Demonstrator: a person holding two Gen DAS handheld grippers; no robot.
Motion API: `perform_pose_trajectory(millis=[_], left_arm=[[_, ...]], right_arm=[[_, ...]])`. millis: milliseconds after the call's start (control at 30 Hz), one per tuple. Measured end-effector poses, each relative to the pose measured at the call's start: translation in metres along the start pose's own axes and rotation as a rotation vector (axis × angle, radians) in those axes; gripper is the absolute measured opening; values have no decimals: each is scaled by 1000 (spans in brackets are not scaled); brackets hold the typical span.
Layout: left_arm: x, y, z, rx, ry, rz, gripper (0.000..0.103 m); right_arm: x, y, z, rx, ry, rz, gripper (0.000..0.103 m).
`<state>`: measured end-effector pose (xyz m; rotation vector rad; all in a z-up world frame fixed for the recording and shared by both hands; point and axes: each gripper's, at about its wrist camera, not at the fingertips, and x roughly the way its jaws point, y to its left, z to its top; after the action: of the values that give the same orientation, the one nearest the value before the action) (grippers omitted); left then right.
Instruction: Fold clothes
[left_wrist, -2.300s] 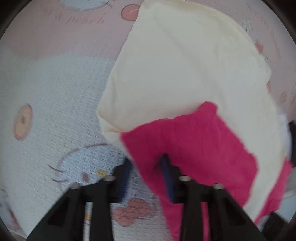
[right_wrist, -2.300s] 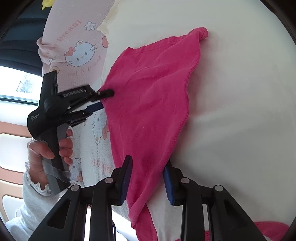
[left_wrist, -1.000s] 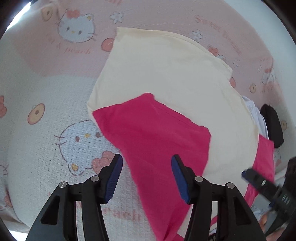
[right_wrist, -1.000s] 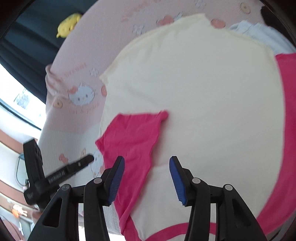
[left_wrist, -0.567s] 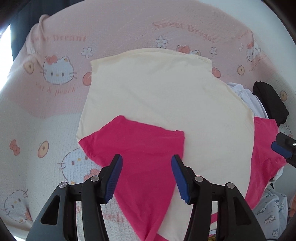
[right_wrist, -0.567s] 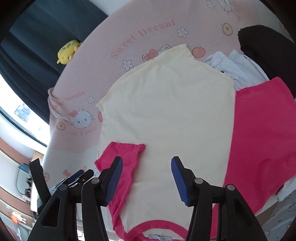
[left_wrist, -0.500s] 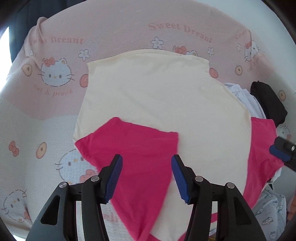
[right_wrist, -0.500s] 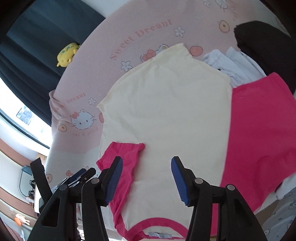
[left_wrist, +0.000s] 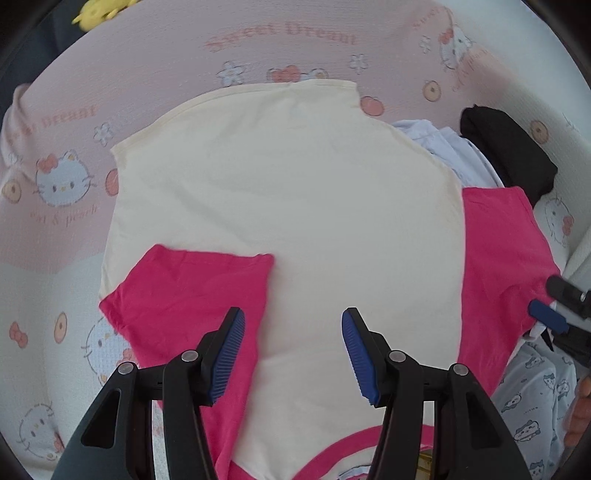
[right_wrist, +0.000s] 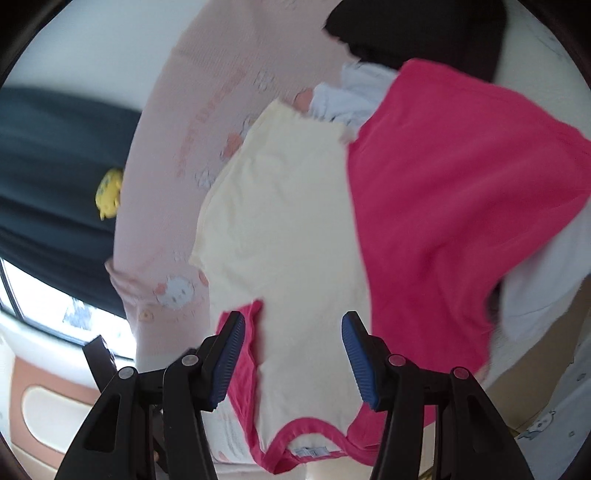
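Pink cartoon bedspread (left_wrist: 258, 55), cream shirt (left_wrist: 288, 192) spread flat, left sleeve (left_wrist: 184, 295) folded in

The left wrist camera is looking steeply down from above the near neckline edge of the cream T-shirt (left_wrist: 295, 206), taking in its whole body. The right wrist camera is tilting in flatter from the same edge, rolled sideways. Both are sharing the shirt, its folded pink sleeve (left_wrist: 192, 295), and the cartoon-cat blanket (left_wrist: 66, 177).
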<state>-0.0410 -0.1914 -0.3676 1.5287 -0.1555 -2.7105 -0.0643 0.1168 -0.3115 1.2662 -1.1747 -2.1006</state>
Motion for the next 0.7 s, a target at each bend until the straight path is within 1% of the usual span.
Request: perform_pose_trajectory(millis=[67,133,267,367,433,500,633,700], left_arm=[[1,-12,1,10,-4,-2,52],[5,-23,2,8,6,-24,52],[15,-42,4,-8,57,-80,52],[26,-55,7,-8,103,-119,52],[30,-66,7,9,117,-135,52],[31,-80,8,43,114,-148,52],[30,-109,9,124,101,-159,52],[29,-124,11,149,99,-178,52]], right_arm=[[-13,-12,5,38,-41,30,54],[-24,-22,10,63,-69,45,54],[-35,-38,14,95,-96,35,54],[-35,-45,15,117,-90,18,54],[-35,-50,15,128,-86,-1,54],[-35,-54,14,133,-84,-17,54],[-39,-61,16,137,-83,-10,54],[-41,-66,17,150,-87,-8,54]])
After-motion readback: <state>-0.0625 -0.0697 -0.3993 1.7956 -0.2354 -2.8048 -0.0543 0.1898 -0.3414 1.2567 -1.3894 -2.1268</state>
